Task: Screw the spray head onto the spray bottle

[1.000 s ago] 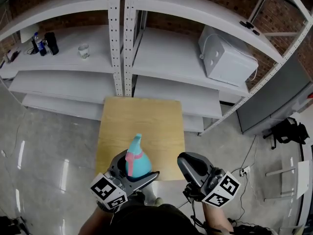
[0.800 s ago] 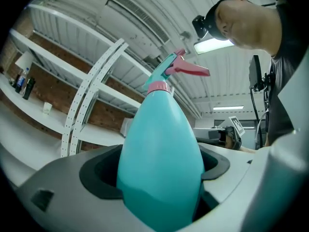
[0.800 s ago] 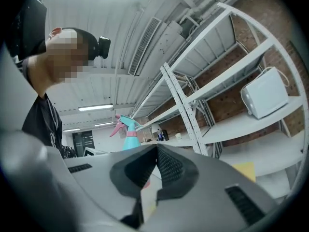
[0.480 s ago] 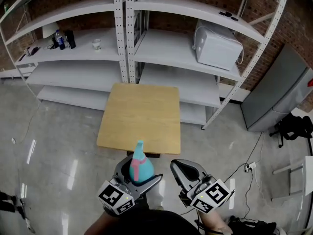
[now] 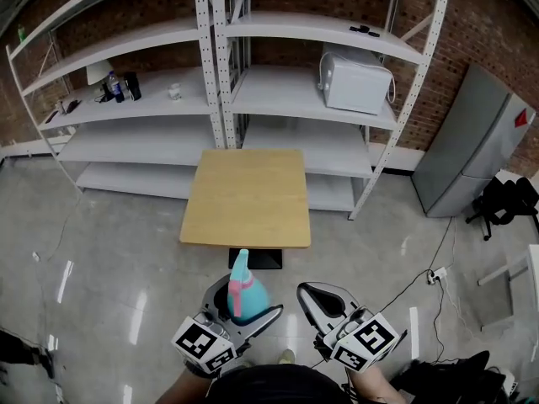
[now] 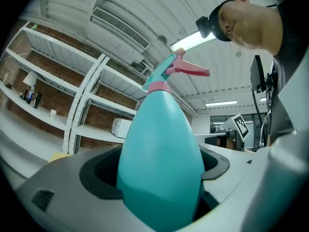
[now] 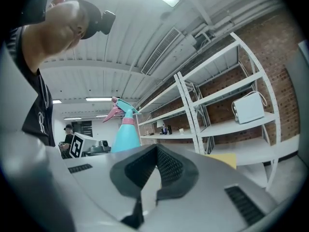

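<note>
Head view: the left tongs [image 5: 249, 300] are clamped on the teal plastic spray bottle [image 5: 244, 293], upright, with its teal and pink spray head [image 5: 238, 263] already sitting on the neck. The right tongs [image 5: 306, 294] are level beside them, a little apart. The square light-wood counter [image 5: 248, 196] is bare, and the bottle is not over it. It hangs above the glossy grey concrete floor [image 5: 118, 259], short of the counter's near edge. Behind the counter stand white metal shelf racks [image 5: 278, 82] against a brick wall, with a white boxy appliance [image 5: 355, 78] on one shelf and a grey metal cabinet [image 5: 467, 154] to the right.

Left gripper view: the dark pads press both flanks of the bottle's wide lower body. The pink collar meets the neck, but how tight the thread is cannot be told.

Right gripper view: these jaws are closed together with nothing between them, and the bottle shows off to one side.

Risks, as a judgement: the body is smooth and tapers upward, so a slack clamp could let it slide down and out, and a fall here would hit hard floor rather than the counter. If the head is only loosely seated, a tilt could cross the thread. The right jaws must part before they can take the collar.
</note>
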`<state>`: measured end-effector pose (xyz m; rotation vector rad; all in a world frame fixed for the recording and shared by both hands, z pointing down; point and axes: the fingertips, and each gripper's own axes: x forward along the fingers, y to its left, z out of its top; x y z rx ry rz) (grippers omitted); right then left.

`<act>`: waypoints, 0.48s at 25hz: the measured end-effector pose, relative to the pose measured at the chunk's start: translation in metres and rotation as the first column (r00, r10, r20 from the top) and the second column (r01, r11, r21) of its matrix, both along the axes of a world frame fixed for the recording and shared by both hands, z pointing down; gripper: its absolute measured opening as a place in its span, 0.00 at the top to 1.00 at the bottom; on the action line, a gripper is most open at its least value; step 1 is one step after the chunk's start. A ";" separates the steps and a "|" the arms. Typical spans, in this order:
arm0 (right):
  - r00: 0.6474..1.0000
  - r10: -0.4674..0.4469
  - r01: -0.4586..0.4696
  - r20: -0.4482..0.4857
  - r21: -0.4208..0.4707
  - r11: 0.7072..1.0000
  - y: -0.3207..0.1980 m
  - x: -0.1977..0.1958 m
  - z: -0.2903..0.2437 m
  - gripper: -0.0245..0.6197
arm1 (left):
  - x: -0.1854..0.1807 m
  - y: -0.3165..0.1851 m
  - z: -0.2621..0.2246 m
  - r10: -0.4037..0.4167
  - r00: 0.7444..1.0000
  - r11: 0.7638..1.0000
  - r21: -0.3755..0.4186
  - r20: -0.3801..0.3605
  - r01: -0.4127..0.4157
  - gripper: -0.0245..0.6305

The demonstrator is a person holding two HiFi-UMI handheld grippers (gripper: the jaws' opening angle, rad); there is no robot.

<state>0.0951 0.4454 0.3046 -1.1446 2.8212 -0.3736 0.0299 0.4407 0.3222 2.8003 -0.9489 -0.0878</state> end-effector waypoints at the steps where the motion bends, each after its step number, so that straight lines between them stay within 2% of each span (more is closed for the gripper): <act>1: 1.000 0.011 -0.011 0.001 0.002 1.000 0.009 -0.001 -0.001 0.96 | -0.002 0.008 0.000 0.005 1.000 1.000 0.003 0.006 -0.005 0.31; 5: 0.999 0.036 -0.036 -0.017 -0.002 0.999 0.038 -0.010 -0.003 0.96 | -0.010 0.031 0.000 0.022 1.000 1.000 0.006 0.022 -0.022 0.31; 12: 0.998 0.050 -0.051 -0.029 -0.017 0.999 0.064 -0.048 -0.005 0.96 | -0.043 0.055 0.000 0.042 0.999 0.999 -0.016 0.021 -0.042 0.31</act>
